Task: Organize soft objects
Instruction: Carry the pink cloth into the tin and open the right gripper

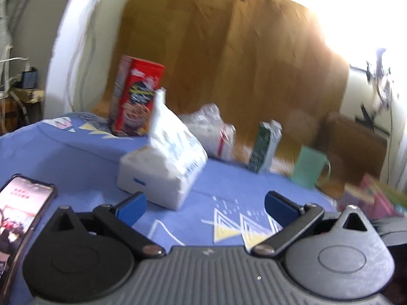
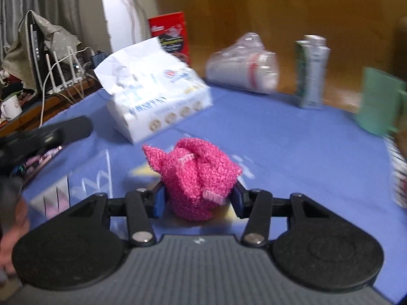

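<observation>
Plainly soft and light: pink knit cloth (image 2: 197, 178), bunched between the right gripper (image 2: 198, 199) fingers (image 2: 159, 200), pads pressed into both flanks, grasping it low on the counter (image 2: 292, 139). Likely to squash and sag rather than slip; best pinched at the thick middle, not the loose corner beyond the fingers. Left gripper (image 1: 204, 204) spread wide, nothing between; tissue pack (image 1: 165, 160) just ahead.
</observation>
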A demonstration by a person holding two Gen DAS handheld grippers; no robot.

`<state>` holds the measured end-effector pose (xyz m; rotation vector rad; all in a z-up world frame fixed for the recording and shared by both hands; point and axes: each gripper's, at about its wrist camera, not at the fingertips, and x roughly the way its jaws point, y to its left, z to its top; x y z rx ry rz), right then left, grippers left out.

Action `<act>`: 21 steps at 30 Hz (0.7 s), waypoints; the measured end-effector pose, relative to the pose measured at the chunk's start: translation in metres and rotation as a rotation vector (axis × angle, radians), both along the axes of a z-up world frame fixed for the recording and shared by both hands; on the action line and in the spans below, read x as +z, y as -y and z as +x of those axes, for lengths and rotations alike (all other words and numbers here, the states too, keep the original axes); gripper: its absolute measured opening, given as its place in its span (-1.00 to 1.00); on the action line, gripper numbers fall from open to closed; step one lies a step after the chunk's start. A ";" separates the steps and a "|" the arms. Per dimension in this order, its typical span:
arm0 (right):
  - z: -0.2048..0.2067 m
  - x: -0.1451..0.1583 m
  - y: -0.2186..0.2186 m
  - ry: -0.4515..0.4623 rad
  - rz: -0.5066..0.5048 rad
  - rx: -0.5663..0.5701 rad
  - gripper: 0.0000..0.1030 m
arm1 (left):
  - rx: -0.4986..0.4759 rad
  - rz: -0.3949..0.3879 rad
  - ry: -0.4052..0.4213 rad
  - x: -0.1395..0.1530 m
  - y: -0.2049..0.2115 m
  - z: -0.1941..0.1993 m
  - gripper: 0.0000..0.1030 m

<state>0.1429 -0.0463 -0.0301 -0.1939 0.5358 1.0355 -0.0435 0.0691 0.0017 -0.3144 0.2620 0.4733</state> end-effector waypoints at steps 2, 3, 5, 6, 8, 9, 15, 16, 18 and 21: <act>-0.006 -0.001 0.029 0.013 0.002 -0.057 0.03 | -0.027 0.011 -0.068 -0.001 0.004 0.011 0.99; -0.009 -0.002 0.044 0.021 0.004 -0.093 0.03 | -0.036 0.019 -0.098 -0.001 0.007 0.016 0.99; -0.015 -0.005 0.075 0.031 0.013 -0.173 0.03 | -0.067 0.042 -0.132 -0.001 0.013 0.023 0.99; -0.017 -0.006 0.090 0.033 0.020 -0.216 0.03 | -0.082 0.050 -0.141 -0.001 0.017 0.026 0.99; -0.022 -0.009 0.119 0.034 0.034 -0.307 0.03 | -0.131 0.027 -0.146 0.000 0.024 0.032 0.99; -0.026 -0.010 0.134 0.035 0.042 -0.355 0.03 | -0.167 -0.004 -0.146 0.000 0.027 0.036 0.99; -0.057 -0.014 0.181 0.202 -0.017 -0.586 0.04 | -0.430 -0.076 -0.188 0.011 0.076 0.080 0.99; -0.063 -0.016 0.184 0.251 -0.043 -0.616 0.05 | -0.479 -0.073 -0.198 0.013 0.089 0.089 0.99; -0.072 -0.022 0.187 0.333 -0.107 -0.640 0.10 | -0.578 -0.079 -0.220 0.016 0.114 0.106 0.99; -0.081 -0.034 0.183 0.392 -0.169 -0.605 0.17 | -0.722 -0.102 -0.246 0.019 0.151 0.125 0.99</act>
